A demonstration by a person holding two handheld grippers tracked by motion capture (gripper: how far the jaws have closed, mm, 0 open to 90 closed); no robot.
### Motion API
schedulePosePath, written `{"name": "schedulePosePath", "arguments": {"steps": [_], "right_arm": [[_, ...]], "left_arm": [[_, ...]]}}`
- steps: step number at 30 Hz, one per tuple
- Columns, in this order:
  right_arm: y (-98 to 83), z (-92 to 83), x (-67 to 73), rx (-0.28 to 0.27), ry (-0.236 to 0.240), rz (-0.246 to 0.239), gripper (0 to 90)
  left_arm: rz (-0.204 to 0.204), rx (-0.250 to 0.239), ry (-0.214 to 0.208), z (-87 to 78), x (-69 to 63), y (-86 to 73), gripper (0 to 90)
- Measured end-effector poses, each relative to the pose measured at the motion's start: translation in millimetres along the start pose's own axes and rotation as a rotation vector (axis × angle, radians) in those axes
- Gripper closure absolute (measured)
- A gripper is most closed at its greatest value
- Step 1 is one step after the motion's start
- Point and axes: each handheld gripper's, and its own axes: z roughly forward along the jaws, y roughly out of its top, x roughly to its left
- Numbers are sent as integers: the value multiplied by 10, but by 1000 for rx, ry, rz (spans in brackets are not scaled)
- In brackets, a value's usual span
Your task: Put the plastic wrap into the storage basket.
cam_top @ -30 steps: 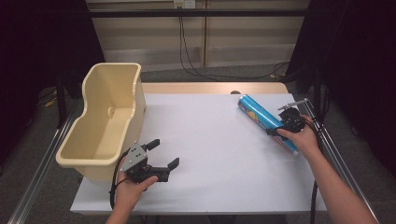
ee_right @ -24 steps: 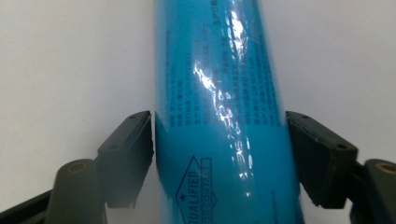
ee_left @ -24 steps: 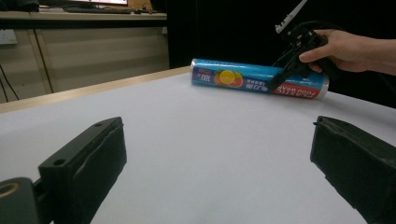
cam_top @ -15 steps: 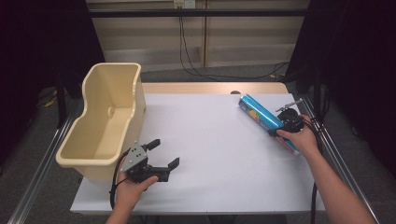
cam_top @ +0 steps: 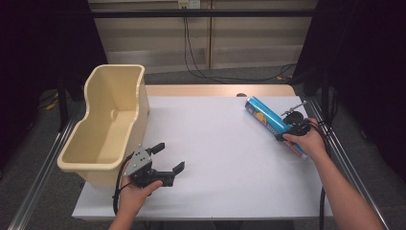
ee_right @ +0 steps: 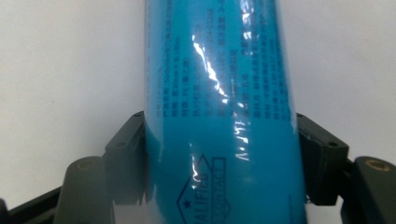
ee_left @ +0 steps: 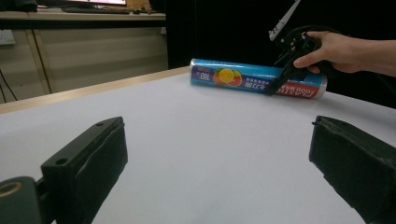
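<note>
Grasp step, by my read: right gripper at right of high view, jaws pressed on both sides of blue cylindrical plastic-wrapped roll lying on white table sheet. Roll not yet lifted, apparently. Left gripper at lower left, jaws spread wide, nothing between them, resting near beige plastic tub. Next move likely: lift roll, carry toward tub. Path across sheet open; tub's tall wall needs clearing.
</note>
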Motion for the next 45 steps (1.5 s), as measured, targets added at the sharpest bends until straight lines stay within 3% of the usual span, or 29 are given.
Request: {"name": "schedulePosePath", "arguments": {"steps": [9, 14, 20, 24, 25, 26, 30, 31, 40, 41, 44, 45], "right_arm": [[12, -13, 15, 6, -3, -15, 319], [-1, -44, 24, 8, 60, 19, 322], [-2, -152, 177, -43, 138, -3, 323], [69, -256, 404, -68, 189, -68, 322], [105, -301, 557, -80, 203, -117, 322], [105, -301, 557, -80, 203, -117, 322], [163, -346, 843, -105, 256, -194, 322], [182, -363, 973, -107, 277, -231, 322], [185, -371, 1312, -107, 347, -350, 322], [180, -363, 1366, -113, 361, -383, 321], [176, -355, 1421, -119, 379, -404, 320], [170, -341, 1484, -132, 374, -443, 320]], "left_arm": [[-4, -7, 3, -25, -1, 6, 46], [-7, -4, -2, -34, 3, 2, 45], [-5, 0, -4, -32, -14, 6, 45], [-3, -2, -5, -23, -9, 11, 45], [-2, -6, -5, -19, -7, 12, 45], [-6, -7, -6, -16, -9, 13, 45], [-4, -4, -6, -20, -8, 14, 45], [-6, -6, -9, -19, -4, 15, 45], [-8, 0, -15, 16, -5, 7, 45], [-10, 1, -15, 22, -6, 7, 45], [-11, 8, -18, 44, 0, 4, 45], [-11, 9, -21, 52, 2, 4, 45]]}}
